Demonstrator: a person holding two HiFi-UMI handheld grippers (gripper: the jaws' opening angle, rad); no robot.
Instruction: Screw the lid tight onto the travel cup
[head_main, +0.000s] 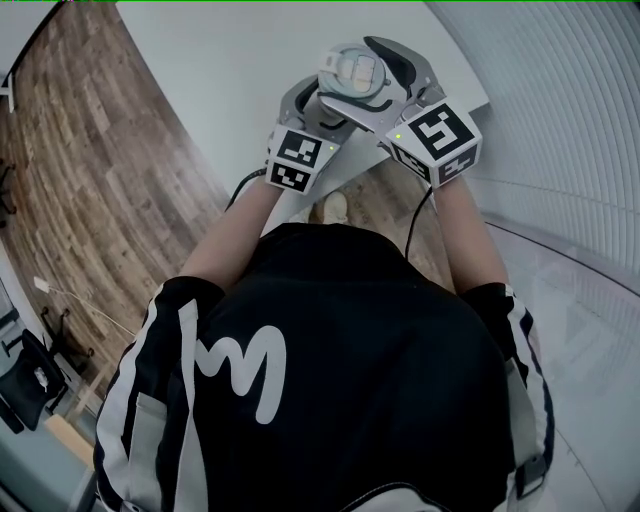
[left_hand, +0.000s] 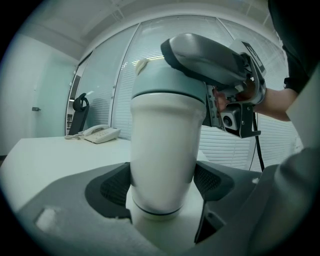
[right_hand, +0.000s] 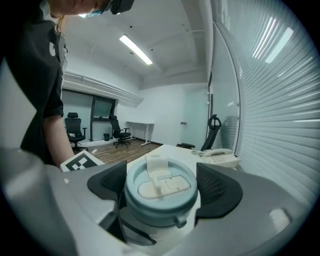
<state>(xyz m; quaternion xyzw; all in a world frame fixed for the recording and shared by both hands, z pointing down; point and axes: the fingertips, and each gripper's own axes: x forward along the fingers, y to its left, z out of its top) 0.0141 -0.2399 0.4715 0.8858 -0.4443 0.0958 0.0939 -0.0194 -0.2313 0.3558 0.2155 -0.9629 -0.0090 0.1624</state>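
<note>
I am clamping the left gripper (left_hand: 161, 192) on the white body of the travel cup (left_hand: 162, 145), its pads pressing the lower wall from both sides, so the cup is standing upright between them. I am gripping the lid (right_hand: 159, 200) with the right gripper (right_hand: 161, 184), its jaws closed on the blue rim from either side, above the left gripper's hold. Beyond the right gripper's tips a telephone (right_hand: 220, 159) is sitting on the white table (right_hand: 175, 149).
</note>
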